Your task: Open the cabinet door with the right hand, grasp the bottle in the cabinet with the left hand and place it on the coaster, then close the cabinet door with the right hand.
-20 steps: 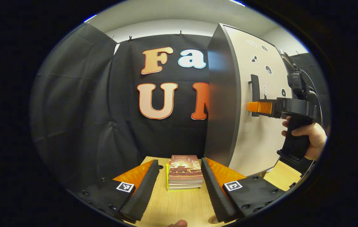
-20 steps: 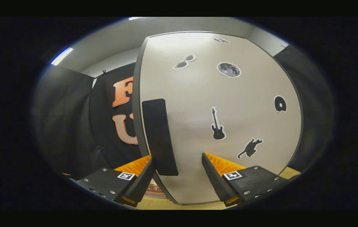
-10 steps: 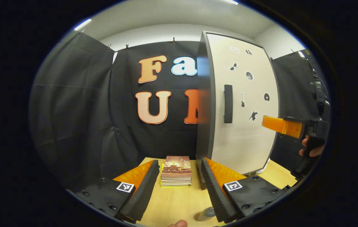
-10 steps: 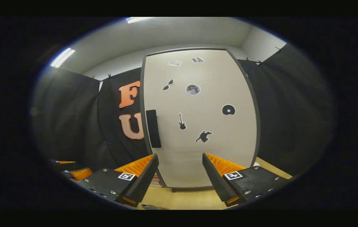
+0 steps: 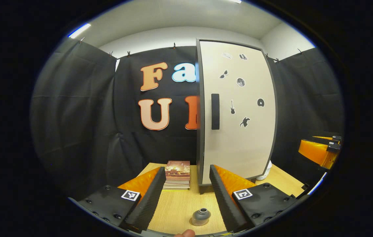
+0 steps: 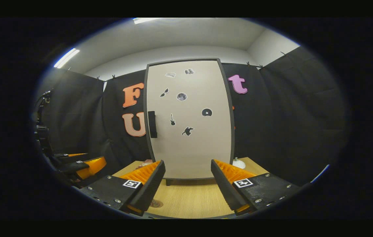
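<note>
I've backed both grippers off since a second ago: cabinet door (image 6: 188, 120) now shut, right gripper (image 6: 186, 184) released and empty, left gripper (image 5: 186, 194) spread wide, bottle (image 5: 201, 217) standing on the table (image 5: 180, 210) between its fingers, so task looks finished.

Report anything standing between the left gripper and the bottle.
Nothing visible does. The bottle stands on the table, showing in the gap between the open fingers of the left gripper; the books and the cabinet lie beyond it.
</note>
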A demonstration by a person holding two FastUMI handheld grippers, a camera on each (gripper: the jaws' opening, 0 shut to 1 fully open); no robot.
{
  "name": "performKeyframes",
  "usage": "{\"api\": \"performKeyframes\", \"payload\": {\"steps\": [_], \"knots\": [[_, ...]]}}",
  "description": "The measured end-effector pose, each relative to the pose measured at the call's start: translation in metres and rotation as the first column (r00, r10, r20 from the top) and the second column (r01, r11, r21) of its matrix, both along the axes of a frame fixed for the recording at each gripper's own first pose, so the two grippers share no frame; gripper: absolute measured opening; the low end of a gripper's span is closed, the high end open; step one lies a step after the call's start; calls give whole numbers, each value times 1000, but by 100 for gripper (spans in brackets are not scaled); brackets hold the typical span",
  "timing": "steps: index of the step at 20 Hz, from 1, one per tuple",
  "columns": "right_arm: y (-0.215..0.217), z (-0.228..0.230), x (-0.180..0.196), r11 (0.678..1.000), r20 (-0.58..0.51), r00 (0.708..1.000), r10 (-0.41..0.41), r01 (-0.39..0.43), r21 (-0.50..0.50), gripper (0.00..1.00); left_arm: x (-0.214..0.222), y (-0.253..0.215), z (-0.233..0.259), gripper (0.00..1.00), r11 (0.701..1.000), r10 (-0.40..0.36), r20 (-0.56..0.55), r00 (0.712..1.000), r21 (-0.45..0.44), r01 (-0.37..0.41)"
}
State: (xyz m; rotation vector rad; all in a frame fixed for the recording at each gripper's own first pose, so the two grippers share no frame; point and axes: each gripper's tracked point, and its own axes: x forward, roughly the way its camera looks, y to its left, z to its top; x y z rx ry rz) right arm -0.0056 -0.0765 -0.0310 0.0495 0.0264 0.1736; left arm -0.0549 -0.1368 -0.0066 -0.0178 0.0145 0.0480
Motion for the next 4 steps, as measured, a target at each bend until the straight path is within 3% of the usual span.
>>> {"api": "performKeyframes", "payload": {"steps": [4], "knots": [[-2,-7,-6,1000,-15,1000,27,-27,1,87,-11,-10,-2,88,1000,8,-1,1000,-7,-8]]}}
